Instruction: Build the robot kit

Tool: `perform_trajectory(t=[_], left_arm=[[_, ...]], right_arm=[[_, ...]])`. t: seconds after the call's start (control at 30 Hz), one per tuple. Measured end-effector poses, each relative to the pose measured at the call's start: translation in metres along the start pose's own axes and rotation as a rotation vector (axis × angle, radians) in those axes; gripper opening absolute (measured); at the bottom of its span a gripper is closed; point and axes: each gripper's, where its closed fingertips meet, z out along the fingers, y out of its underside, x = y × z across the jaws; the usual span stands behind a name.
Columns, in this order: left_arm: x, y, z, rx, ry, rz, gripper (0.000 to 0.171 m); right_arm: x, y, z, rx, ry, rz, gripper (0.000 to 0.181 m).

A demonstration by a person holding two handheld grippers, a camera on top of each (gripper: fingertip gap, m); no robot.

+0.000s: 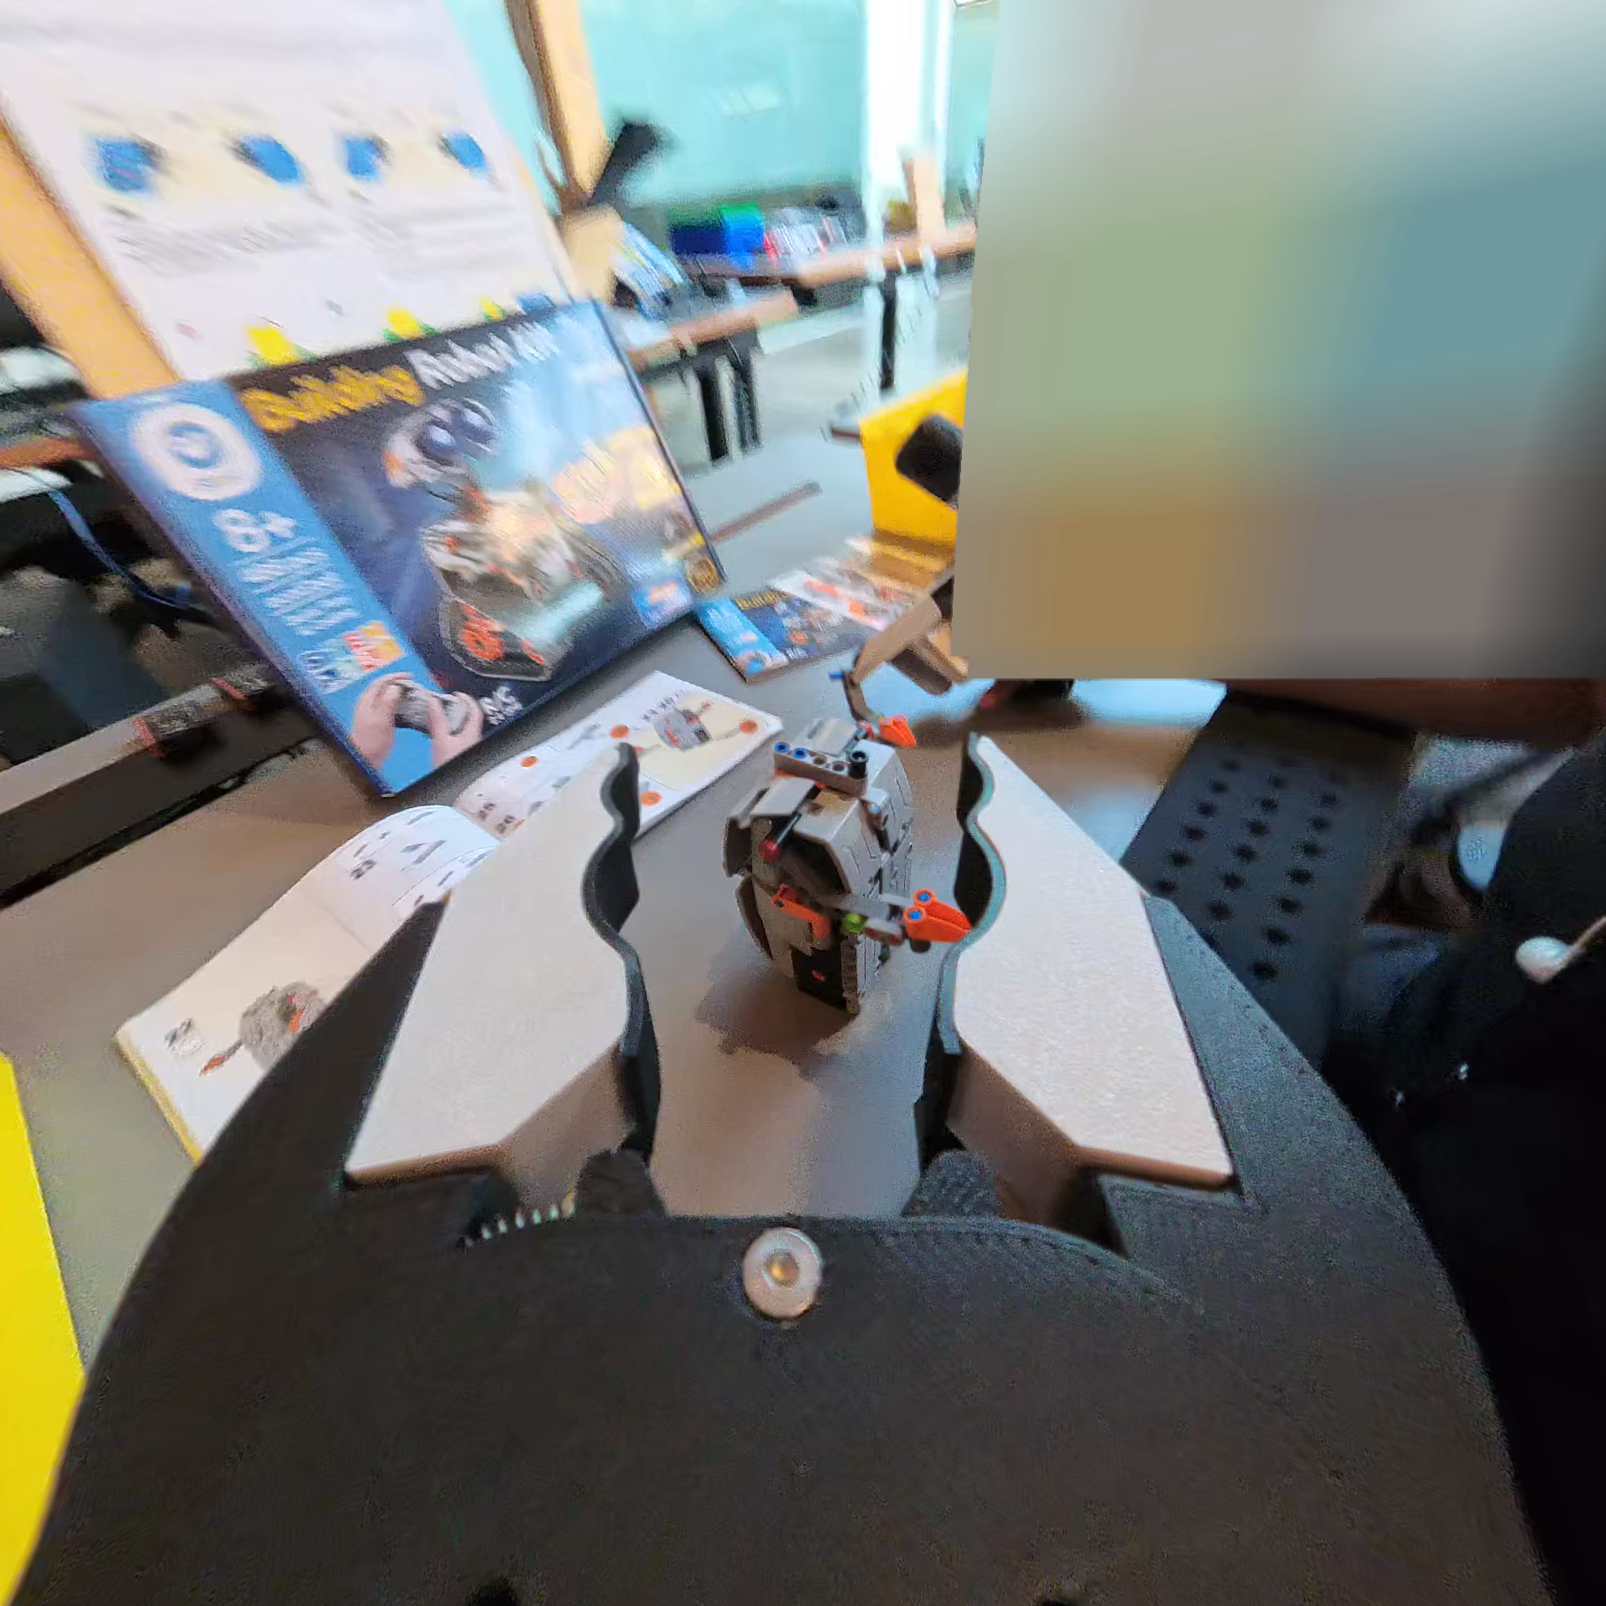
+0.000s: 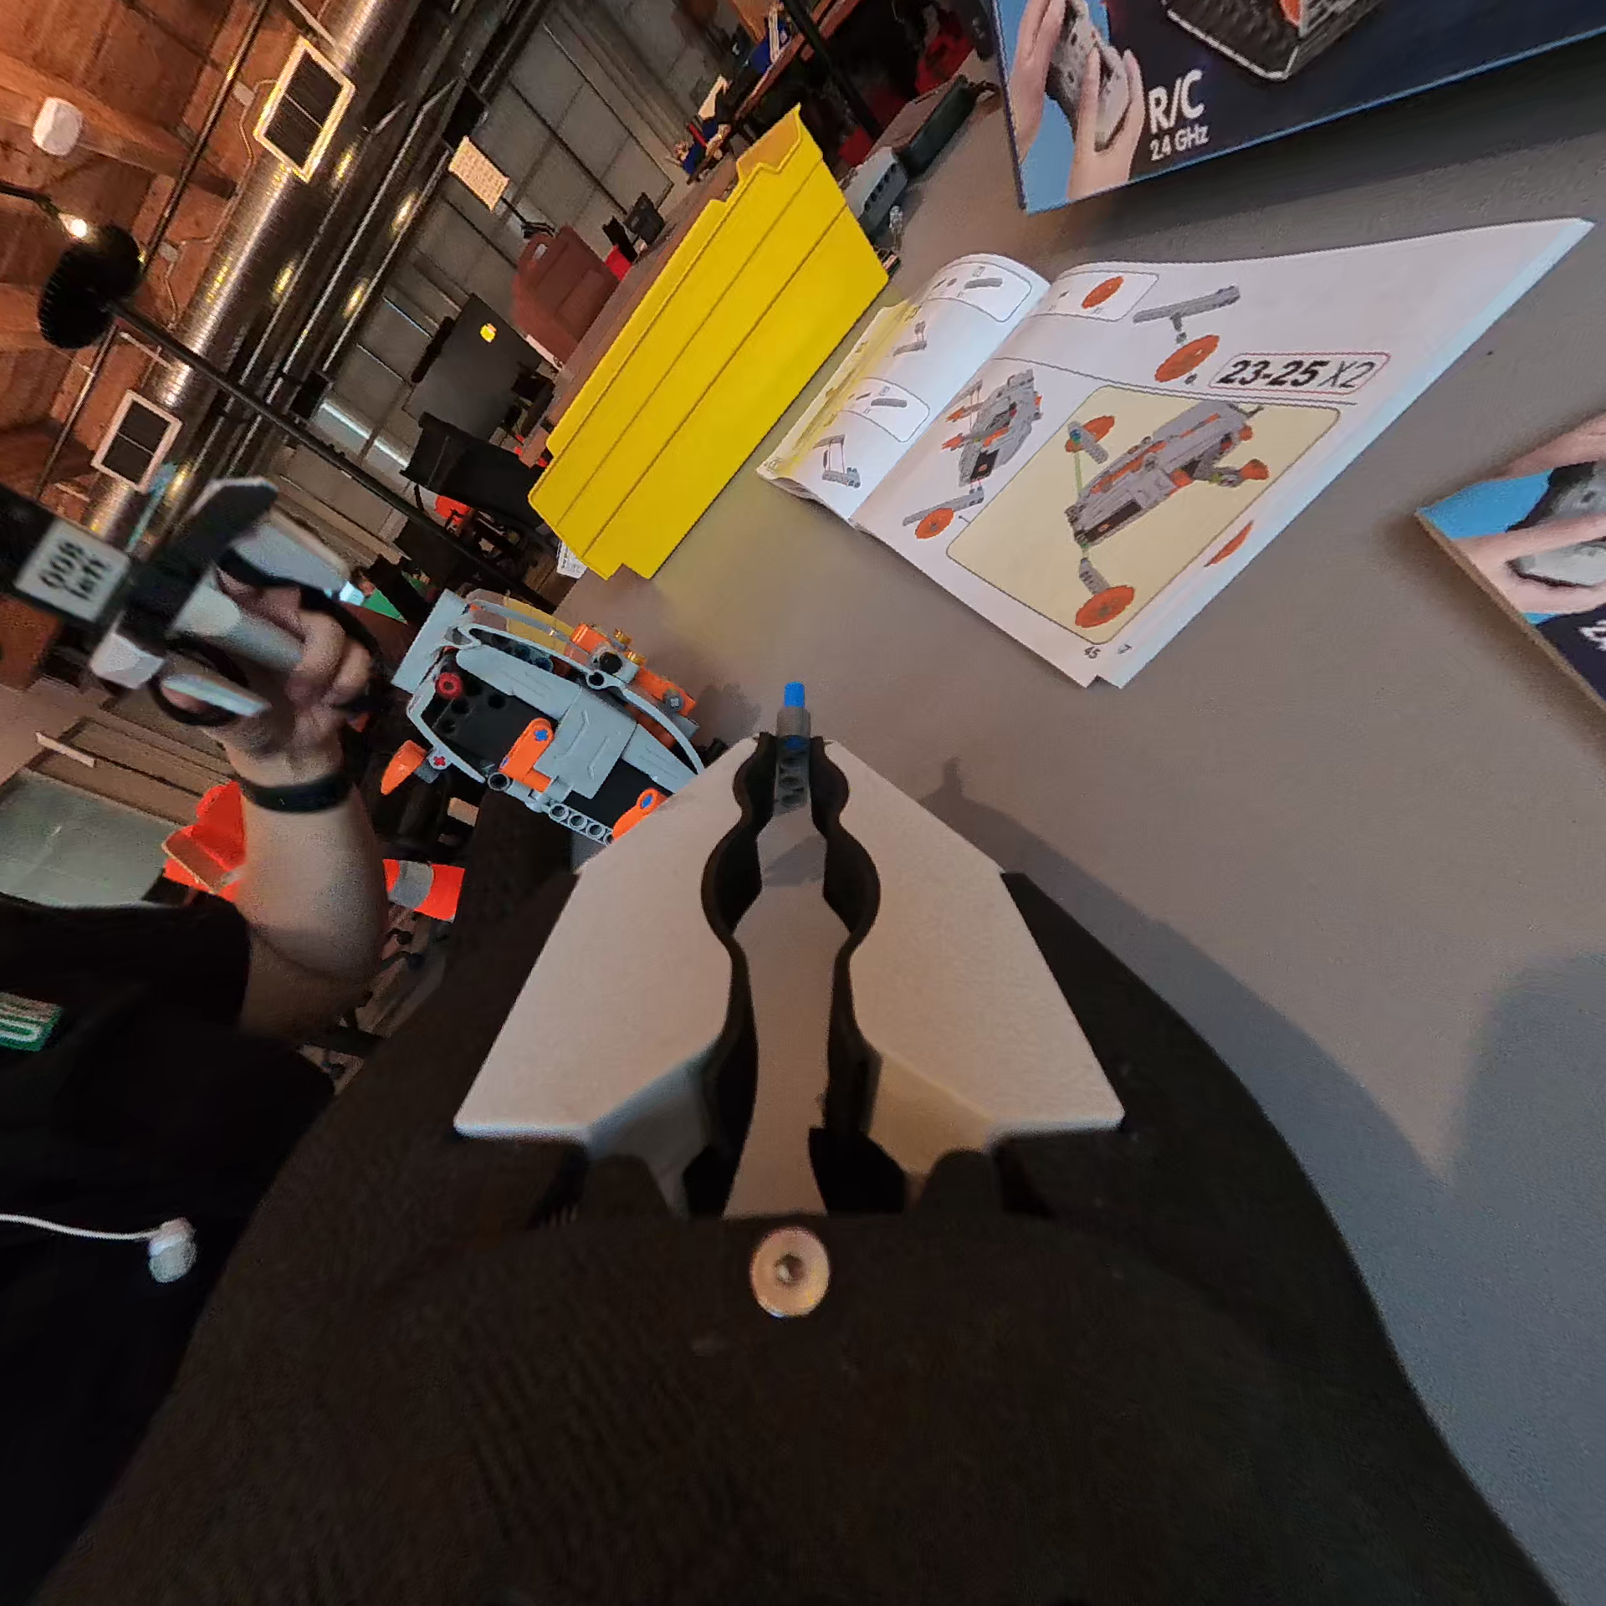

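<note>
Right wrist view: jaws pinch grey beam (image 2: 791, 765) | left: jaws wide, model (image 1: 830, 869) between

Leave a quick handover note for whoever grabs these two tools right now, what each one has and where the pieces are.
Left tool: open, holding nothing, fingers on either side of the grey and orange brick model standing on the grey table, not touching it.
Right tool: shut on a small grey beam with a blue pin at its tip, held just above the table, beside the model.
The open instruction booklet lies beyond, the yellow bin and kit box behind it.
The beam is not yet joined to the model.
</note>
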Motion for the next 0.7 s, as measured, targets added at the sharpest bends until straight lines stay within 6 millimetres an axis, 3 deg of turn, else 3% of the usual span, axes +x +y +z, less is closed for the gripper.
perform_trajectory(t=[0.07, 0.17, 0.27, 0.37, 0.53, 0.7], left_arm=[[0.006, 0.007, 0.031, -0.191, 0.088, 0.092, 0.09], [0.014, 0.011, 0.068, -0.408, 0.183, 0.292, 0.083], [0.025, 0.014, 0.086, -0.538, 0.322, 0.273, 0.084], [0.018, 0.031, 0.096, -0.67, 0.351, 0.312, 0.084], [0.017, 0.064, 0.1, -0.857, 0.377, 0.399, 0.081], [0.015, 0.071, 0.098, -0.914, 0.397, 0.397, 0.078]], right_arm=[[-0.005, 0.001, 0.002, -0.006, -0.013, -0.023, 0.007], [-0.016, 0.001, 0.001, 0.0, -0.051, -0.032, 0.007], [-0.024, -0.004, -0.005, 0.041, -0.08, -0.029, 0.007], [-0.031, -0.005, -0.009, 0.03, -0.106, -0.032, 0.007], [-0.05, 0.012, -0.001, -0.081, -0.176, -0.025, 0.007], [-0.055, 0.022, 0.007, -0.125, -0.194, -0.019, 0.007]])
